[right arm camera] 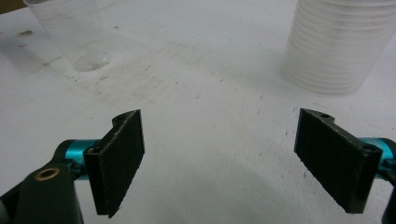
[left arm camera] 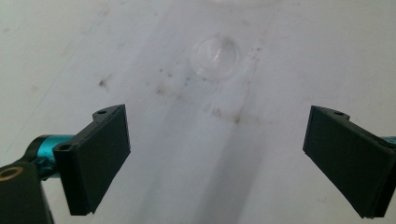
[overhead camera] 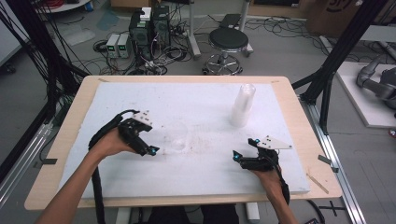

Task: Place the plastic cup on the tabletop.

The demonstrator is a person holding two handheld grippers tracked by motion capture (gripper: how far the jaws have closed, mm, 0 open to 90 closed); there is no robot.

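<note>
The single clear, thin-walled plastic cup (overhead camera: 176,136) stood upright on the scuffed white foam board (overhead camera: 201,172), its long axis vertical, just beyond the tips of the left gripper (overhead camera: 150,150), whose black flat-padded jaws stood wide apart with nothing between them; the cup's round base (left arm camera: 215,57) lay ahead of them. The right gripper (overhead camera: 243,148), well apart from that cup on its far side, likewise stood wide open and empty. Beyond the cup toward the right gripper's side rose the ribbed, translucent stack of nested plastic cups (overhead camera: 242,105).
</note>
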